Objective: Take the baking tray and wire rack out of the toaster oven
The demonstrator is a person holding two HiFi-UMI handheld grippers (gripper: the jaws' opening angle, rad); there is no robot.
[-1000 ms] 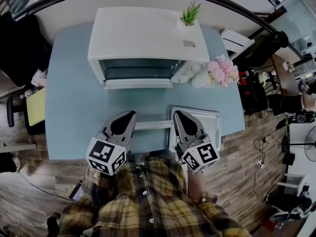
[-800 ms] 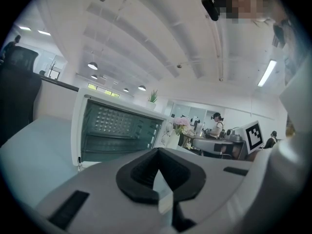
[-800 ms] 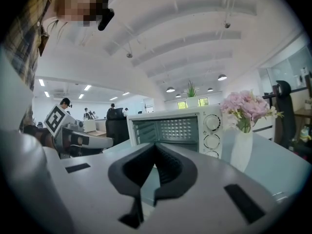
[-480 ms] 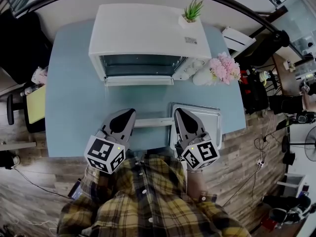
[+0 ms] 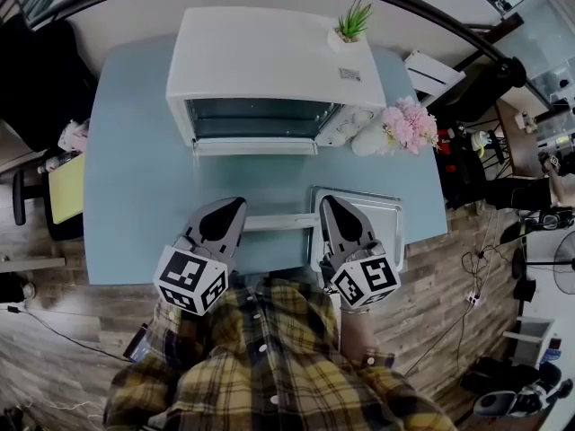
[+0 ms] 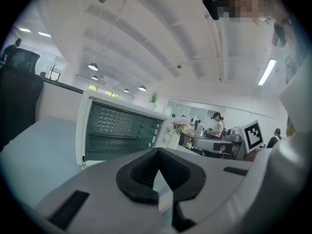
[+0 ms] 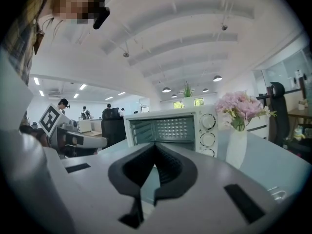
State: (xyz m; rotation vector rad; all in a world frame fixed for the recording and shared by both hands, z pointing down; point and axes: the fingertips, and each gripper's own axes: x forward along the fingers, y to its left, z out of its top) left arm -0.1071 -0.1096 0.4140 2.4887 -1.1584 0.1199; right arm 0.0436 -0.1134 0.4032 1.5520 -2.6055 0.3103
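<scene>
The white toaster oven (image 5: 269,70) stands at the back of the blue table (image 5: 135,178), its front open and its inside dark; it also shows ahead as the oven (image 6: 117,130) and the oven (image 7: 170,128). A metal baking tray (image 5: 382,218) lies flat at the table's front right. My right gripper (image 5: 328,203) hovers over the tray's left part, shut and empty. To the left, my left gripper (image 5: 232,206) is shut and empty over bare table. A pale bar (image 5: 278,224) lies between them. I cannot make out a wire rack.
A small potted plant (image 5: 349,25) sits on the oven's top right corner. A white vase of pink flowers (image 5: 406,126) stands right of the oven, seen as the vase (image 7: 239,145). Chairs, cables and office clutter surround the table; people work in the background.
Both grippers keep their places and stay shut. Only the head view has shifted slightly.
</scene>
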